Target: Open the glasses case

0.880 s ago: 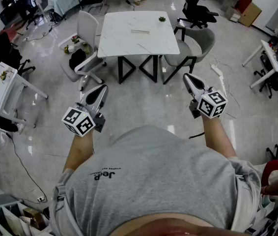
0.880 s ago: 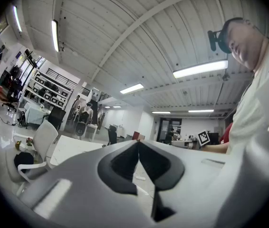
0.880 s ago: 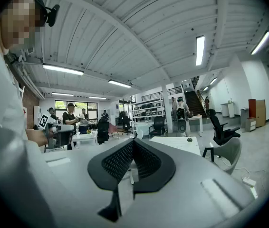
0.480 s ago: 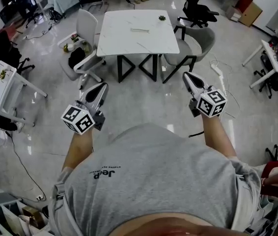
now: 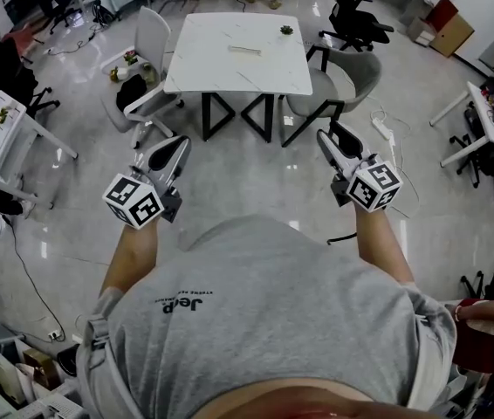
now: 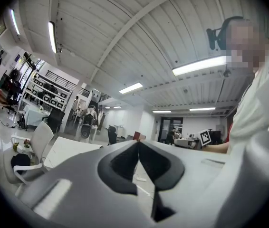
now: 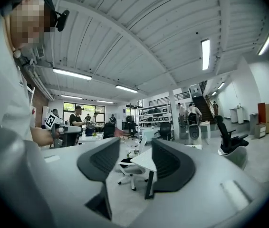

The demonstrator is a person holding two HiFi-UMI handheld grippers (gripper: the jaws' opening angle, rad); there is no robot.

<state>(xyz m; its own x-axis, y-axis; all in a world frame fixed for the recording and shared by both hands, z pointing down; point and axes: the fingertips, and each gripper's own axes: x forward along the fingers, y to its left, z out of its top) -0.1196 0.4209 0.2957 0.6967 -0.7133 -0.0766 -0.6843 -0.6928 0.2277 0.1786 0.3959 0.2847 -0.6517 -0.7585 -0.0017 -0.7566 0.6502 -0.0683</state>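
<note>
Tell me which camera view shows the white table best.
The head view: the white table shows whole from above, top and legs. The left gripper view shows only part of its top; the right gripper view shows a corner and leg between the jaws.

Upper centre: white table bearing a small plant; white chair at its left, grey chair at its right.
</note>
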